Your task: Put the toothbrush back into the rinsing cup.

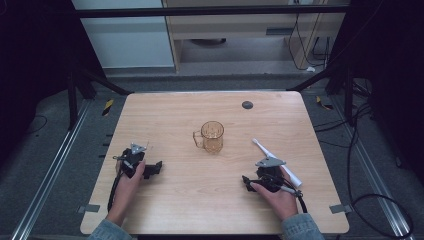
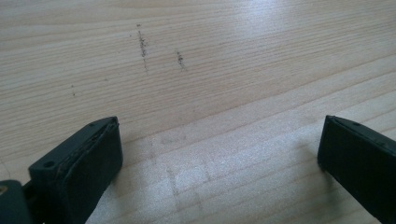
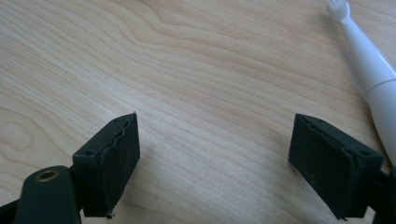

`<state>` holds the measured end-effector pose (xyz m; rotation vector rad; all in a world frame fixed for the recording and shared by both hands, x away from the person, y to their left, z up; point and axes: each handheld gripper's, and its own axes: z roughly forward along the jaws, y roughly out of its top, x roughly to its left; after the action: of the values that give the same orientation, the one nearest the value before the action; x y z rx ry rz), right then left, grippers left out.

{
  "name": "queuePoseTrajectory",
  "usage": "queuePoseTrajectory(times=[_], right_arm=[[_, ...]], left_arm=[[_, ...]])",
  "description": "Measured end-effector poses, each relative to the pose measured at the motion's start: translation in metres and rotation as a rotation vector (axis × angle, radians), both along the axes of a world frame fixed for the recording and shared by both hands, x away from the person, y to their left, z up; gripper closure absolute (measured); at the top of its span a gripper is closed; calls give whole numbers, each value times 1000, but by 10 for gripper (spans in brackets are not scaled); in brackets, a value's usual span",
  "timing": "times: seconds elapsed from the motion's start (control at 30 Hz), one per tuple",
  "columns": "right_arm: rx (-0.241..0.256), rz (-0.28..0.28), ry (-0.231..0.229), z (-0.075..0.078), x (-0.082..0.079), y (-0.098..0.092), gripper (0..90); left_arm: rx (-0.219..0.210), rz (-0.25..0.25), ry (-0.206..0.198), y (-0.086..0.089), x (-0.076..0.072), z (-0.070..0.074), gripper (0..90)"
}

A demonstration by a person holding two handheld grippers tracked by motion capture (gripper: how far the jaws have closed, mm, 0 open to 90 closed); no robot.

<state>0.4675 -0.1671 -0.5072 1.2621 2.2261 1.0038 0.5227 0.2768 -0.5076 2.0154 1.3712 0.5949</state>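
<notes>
A white electric toothbrush point(image 1: 276, 163) lies flat on the counter point(image 1: 200, 200), just beside the right tool point(image 3: 215, 158) on its outer side. Its bristled head point(image 3: 337, 8) points away ahead of that tool, and its thicker handle end lies alongside the tool.

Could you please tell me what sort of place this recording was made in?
Probably a lab recording station: a light wooden table ringed by a black metal frame, loose black cables on grey carpet, and a person's hands holding black tongs.

A lab: wooden table point(image 1: 215, 200) in a dark frame point(image 1: 200, 11), cables point(image 1: 360, 150) on the floor.
</notes>
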Motion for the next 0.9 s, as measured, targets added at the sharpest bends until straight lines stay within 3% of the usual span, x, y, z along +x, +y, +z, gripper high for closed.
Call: queuePoseTrajectory(times=[0.23, 0.27, 0.53, 0.6, 0.8, 0.9], right_arm=[[-76, -22, -29, 17, -7, -9, 224], [-107, -25, -38, 23, -9, -14, 236], [-189, -48, -47, 46, -6, -36, 249], [-206, -54, -50, 54, -3, -42, 294], [-229, -66, 39, 75, 17, -50, 432], [-245, -64, 46, 80, 25, -50, 452]], left_arm=[[0, -1, -2, -2, 2, 0, 0], [-1, -1, -1, -3, 3, 0, 0], [1, -4, 0, -7, 7, 0, 0], [0, -8, -1, -7, 7, 0, 0], [1, -6, -2, -7, 7, 0, 0], [0, -7, -1, -7, 7, 0, 0]])
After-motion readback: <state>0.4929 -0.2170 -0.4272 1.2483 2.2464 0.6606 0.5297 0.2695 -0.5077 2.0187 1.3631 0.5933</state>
